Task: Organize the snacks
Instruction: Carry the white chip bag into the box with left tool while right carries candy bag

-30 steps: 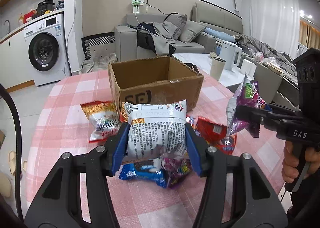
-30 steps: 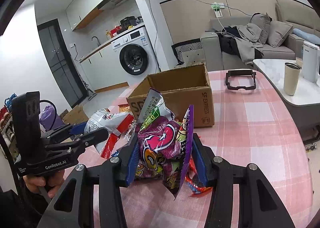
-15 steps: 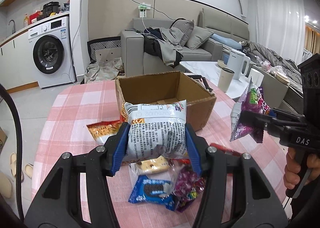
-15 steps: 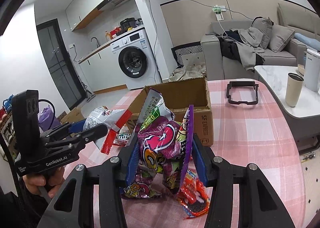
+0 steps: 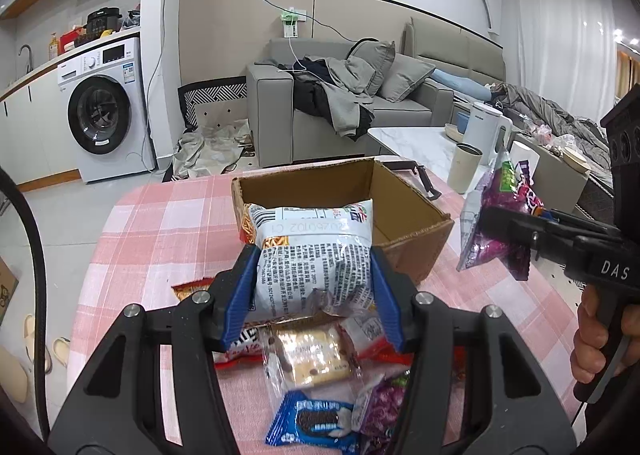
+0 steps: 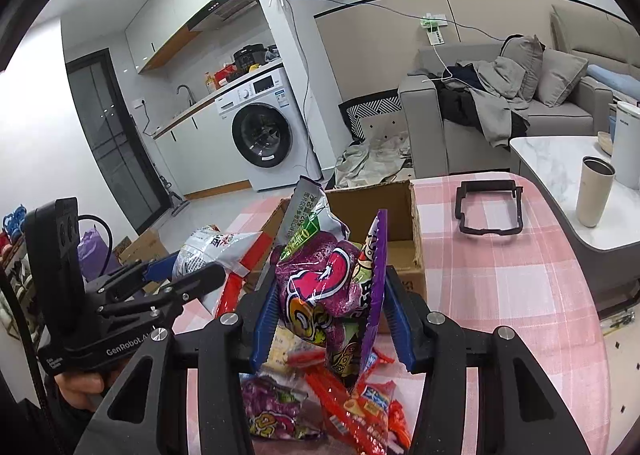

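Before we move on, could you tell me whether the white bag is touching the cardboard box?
Cannot tell: in the left wrist view the white bag overlaps the box, hiding any gap.

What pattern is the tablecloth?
Pink and white checks on the tablecloth; clearest in the right wrist view.

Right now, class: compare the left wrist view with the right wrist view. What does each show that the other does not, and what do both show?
Only the left wrist view shows the blue cookie packet and the cracker pack lying on the tablecloth. Only the right wrist view shows the whole black frame on the cloth and the orange-red packets. Both show the cardboard box, the washing machine, the left gripper shut on the white bag, and the right gripper shut on the purple bag.
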`<state>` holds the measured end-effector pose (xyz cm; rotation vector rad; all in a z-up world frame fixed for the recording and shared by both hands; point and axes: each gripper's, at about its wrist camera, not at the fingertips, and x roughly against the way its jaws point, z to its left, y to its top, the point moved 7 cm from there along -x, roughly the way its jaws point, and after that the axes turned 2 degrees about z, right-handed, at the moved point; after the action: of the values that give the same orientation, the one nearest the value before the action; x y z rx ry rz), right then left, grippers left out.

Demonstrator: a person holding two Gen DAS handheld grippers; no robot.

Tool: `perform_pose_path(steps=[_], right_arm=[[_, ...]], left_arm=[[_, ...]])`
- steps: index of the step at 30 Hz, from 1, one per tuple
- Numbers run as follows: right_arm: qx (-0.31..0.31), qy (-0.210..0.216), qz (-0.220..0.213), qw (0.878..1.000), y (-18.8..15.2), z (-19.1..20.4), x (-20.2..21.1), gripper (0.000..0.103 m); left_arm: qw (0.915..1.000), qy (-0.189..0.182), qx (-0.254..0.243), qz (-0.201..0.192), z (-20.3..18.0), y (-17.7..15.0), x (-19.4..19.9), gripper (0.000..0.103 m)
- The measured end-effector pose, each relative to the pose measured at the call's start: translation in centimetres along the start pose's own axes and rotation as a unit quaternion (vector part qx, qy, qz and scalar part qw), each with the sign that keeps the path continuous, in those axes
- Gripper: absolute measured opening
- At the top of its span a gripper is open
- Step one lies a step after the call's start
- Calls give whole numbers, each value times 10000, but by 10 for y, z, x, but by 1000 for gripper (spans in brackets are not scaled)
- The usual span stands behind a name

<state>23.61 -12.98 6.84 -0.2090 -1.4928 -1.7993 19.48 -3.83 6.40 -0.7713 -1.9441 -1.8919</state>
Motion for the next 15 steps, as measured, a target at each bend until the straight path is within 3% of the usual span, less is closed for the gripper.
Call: perform_pose_path(steps=[15], right_arm=[[-238,-101,19,9997,25,-19,-41,49]], left_arm=[[10000,28,27,46,16,31,-48,52]])
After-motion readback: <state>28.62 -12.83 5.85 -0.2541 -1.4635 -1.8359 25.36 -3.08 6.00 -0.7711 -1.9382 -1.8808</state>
